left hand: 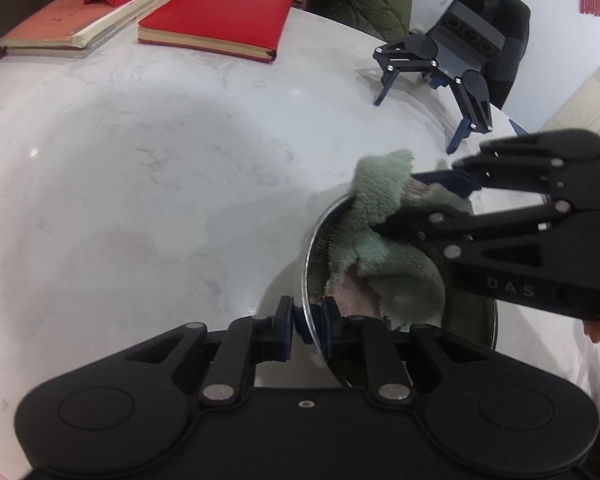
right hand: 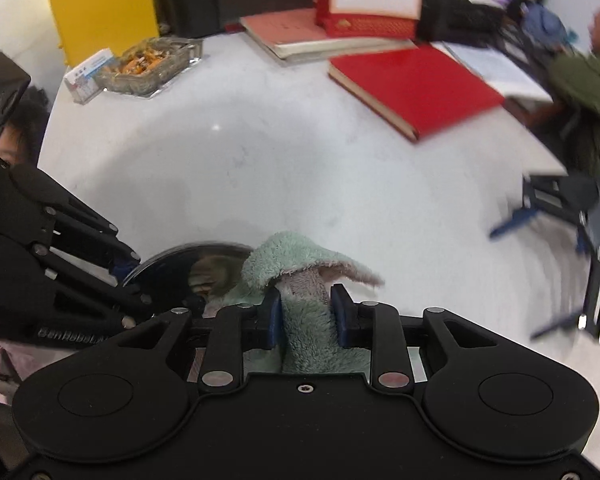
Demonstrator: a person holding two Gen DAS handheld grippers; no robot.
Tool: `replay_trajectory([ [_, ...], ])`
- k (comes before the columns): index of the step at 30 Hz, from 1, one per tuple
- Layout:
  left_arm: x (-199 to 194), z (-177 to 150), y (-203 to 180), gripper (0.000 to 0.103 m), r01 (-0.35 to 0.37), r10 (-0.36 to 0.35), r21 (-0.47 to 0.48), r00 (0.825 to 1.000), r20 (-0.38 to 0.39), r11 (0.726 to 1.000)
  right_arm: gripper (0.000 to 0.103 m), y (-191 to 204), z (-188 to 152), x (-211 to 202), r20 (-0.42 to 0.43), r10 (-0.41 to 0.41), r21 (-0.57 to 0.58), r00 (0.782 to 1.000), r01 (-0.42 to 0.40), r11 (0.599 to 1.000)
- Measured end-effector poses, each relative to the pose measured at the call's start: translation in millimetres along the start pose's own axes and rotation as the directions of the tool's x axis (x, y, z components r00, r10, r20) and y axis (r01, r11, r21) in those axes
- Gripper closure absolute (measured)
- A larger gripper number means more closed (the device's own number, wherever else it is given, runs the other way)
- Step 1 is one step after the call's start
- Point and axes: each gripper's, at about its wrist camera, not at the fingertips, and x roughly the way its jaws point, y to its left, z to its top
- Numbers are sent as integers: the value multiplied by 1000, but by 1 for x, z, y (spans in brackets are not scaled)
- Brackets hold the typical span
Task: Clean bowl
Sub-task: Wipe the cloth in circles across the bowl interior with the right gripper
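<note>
While the left gripper (left hand: 307,322) pinched the bowl (left hand: 312,240) rim low in frame and the right gripper (right hand: 306,312) clenched the cloth (right hand: 300,276), hard wiping risked levering the rim free

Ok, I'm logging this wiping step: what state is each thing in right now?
Bowl: steel, rim clamped by left tool.
Cloth: green, bunched, held by right tool, inside the bowl.
Red notebook: closed, flat on table.
Spare tool: idle, jaws open, on the table.
</note>
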Motion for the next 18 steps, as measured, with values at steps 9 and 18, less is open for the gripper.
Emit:
replay_trajectory([
  [9, 0, -2, -2, 89, 2, -2, 17, 1000, 2, 1000, 77, 5, -18, -12, -57, -15, -14, 998, 14, 1000],
  [18, 0, -3, -3, 89, 1, -2, 38, 1000, 6, 999, 77, -7, -19, -3, -57, -11, 39, 998, 13, 999],
])
